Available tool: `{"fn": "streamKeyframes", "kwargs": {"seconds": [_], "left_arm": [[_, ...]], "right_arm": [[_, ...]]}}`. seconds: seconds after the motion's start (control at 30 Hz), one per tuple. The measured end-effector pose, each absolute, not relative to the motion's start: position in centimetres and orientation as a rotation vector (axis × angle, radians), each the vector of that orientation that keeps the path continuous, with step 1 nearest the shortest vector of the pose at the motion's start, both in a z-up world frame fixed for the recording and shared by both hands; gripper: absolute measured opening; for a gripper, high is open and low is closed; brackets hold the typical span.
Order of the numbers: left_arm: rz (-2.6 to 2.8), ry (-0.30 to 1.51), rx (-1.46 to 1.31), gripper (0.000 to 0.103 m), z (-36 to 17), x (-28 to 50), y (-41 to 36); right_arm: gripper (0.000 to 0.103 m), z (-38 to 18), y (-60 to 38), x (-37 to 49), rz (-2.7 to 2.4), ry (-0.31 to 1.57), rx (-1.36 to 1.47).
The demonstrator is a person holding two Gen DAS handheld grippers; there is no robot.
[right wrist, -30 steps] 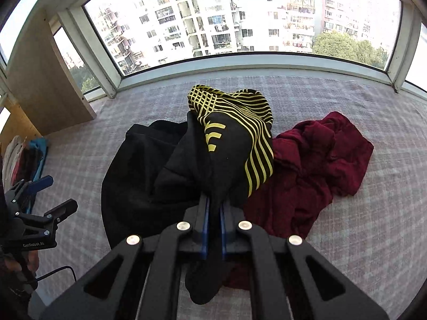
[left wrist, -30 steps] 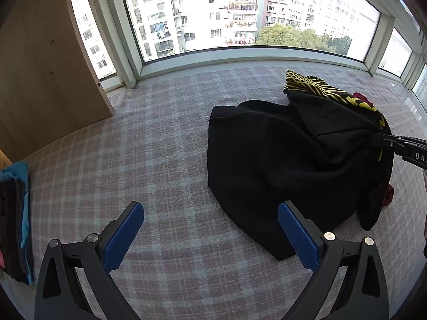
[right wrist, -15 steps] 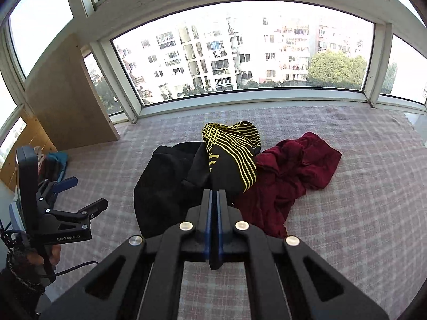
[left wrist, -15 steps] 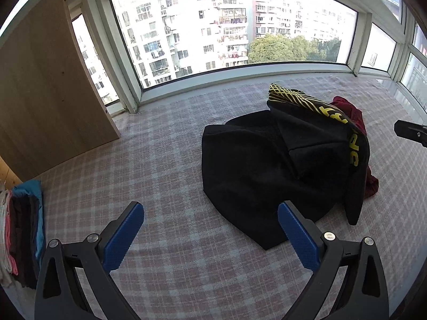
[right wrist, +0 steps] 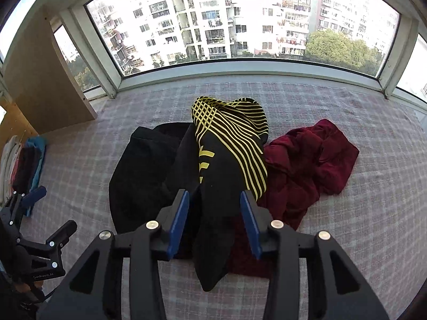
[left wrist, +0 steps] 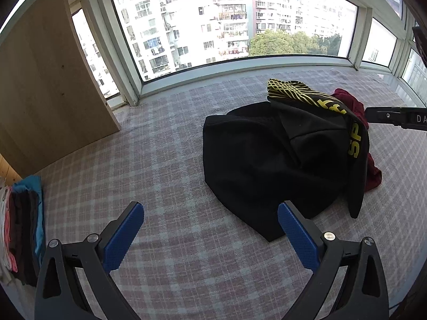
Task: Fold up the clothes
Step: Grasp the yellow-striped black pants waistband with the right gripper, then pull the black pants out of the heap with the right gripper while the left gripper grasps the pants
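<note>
Right tongs have just been opening, the black-and-yellow garment lying loose between them atop the pile at twelve o'clock. Left tongs hang wide and empty. Best regrip one clear edge and lift it off the black garment.

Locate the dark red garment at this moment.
In the right wrist view the dark red garment lies crumpled on the plaid cover, right of the black and yellow garment, whose edge overlaps it; the window is beyond.

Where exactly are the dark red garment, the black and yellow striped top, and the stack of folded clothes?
dark red garment [right wrist: 315, 157], right wrist view, crumpled middle.
black and yellow striped top [right wrist: 234, 138], right wrist view, striped part.
stack of folded clothes [left wrist: 24, 221], left wrist view, dark layers.
</note>
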State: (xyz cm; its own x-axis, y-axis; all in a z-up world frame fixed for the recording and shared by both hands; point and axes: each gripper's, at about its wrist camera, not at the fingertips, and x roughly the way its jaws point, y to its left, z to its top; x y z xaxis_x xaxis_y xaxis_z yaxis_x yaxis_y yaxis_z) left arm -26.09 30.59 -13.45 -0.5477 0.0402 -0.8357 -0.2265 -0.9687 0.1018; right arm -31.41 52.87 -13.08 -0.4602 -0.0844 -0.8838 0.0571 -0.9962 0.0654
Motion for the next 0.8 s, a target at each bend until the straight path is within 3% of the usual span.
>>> {"fn": "streamKeyframes", "kwargs": {"seconds": [0.1, 0.13, 0.17, 0.3, 0.53, 0.67, 0.8], "left_arm": [[2.619, 0.289, -1.436, 0.101, -14.3, -26.7, 30.1], [2.617, 0.281, -1.447, 0.101, -14.6, -27.0, 30.0], [2.615, 0.274, -1.459, 0.101, -14.9, -27.3, 29.9], [2.592, 0.261, -1.502, 0.095, -16.2, -28.4, 29.9], [2.589, 0.238, -1.543, 0.094, -16.9, -30.2, 29.1], [2.595, 0.238, -1.505, 0.094, -16.0, -30.4, 28.6], [2.562, 0.236, -1.482, 0.094, -15.7, -31.2, 29.1]], "right_arm": [[0.039, -15.5, 52.1, -33.3, -2.604, 0.085, 1.677], [0.019, -15.9, 52.4, -33.5, -2.592, 0.065, 1.685], [0.005, -16.2, 52.8, -33.5, -2.579, 0.033, 1.686], [0.005, -14.6, 54.3, -32.1, -2.634, -0.051, 1.589], [0.004, -6.4, 58.2, -23.8, -2.704, -0.393, 1.305], [0.004, -7.6, 62.5, -15.2, -2.711, -0.575, 1.453], [0.009, -15.3, 66.0, -8.7, -2.613, -0.611, 1.972]]}}
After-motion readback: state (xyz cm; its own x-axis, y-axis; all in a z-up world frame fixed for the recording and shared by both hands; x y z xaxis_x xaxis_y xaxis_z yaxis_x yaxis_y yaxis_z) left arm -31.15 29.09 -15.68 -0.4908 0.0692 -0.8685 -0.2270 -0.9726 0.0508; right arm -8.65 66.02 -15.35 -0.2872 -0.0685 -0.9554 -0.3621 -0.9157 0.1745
